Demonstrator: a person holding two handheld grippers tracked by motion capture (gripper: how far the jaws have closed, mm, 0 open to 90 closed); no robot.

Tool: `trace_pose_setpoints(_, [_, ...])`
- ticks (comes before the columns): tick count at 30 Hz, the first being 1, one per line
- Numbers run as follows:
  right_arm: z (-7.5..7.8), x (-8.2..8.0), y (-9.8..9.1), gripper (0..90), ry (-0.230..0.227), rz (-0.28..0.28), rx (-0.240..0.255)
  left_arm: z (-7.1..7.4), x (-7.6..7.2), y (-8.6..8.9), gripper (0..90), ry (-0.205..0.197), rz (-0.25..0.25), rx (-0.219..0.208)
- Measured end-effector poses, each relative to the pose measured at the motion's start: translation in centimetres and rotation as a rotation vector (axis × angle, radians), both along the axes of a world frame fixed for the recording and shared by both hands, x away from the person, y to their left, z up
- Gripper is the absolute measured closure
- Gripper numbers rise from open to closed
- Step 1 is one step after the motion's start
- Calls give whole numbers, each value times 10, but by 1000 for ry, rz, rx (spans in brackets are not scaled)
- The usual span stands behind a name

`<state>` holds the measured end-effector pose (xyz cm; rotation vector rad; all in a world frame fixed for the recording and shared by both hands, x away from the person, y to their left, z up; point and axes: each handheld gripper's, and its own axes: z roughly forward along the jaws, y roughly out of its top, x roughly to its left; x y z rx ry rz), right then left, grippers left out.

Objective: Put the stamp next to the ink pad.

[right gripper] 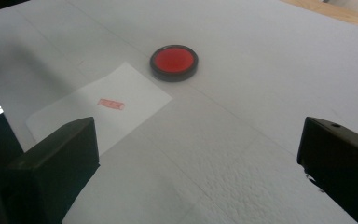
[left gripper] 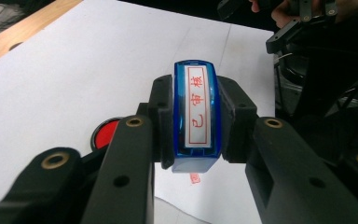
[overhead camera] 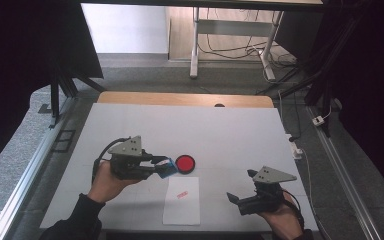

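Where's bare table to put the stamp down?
Free: the far half of the table beyond the ink pad, and the stretch between paper and right claw. Crowded: around pad, paper and stamp.

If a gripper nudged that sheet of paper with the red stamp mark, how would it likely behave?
The paper sheet lies flat and thin on the table, so it would probably slide or buckle rather than lift. It looks floppy and very light, likely needing an edge pinch. Nothing weighs it down: the ink pad sits beside it, apart.

Lab-like recording room: black curtains (overhead camera: 20,60), aluminium rails (overhead camera: 25,175), loose cables (overhead camera: 230,50), white-covered table (overhead camera: 180,130)
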<state>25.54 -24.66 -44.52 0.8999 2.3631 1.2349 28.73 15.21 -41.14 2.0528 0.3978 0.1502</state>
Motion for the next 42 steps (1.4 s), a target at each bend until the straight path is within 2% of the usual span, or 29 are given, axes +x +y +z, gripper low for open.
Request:
trace_pose_setpoints(12, [-7, -3, -25, 0, 24, -114, -56, -1, 2, 7, 696, -11, 57, 35])
trace_pose_setpoints(17, [-11, -4, -35, 0, 48, -146, -64, -2, 3, 10, 696, -8, 85, 56])
trace_pose_setpoints(24, [-12, -5, -44, 0, 66, -188, -50, -4, 8, 16, 696, 20, 133, 74])
trace_pose_setpoints(33, [-13, -5, -43, 0, 74, -175, -72, -12, 16, 28, 696, 54, 220, 107])
trace_pose_setpoints(42, [-13, -4, -43, 0, 79, -173, -68, -29, 25, 41, 696, 85, 320, 143])
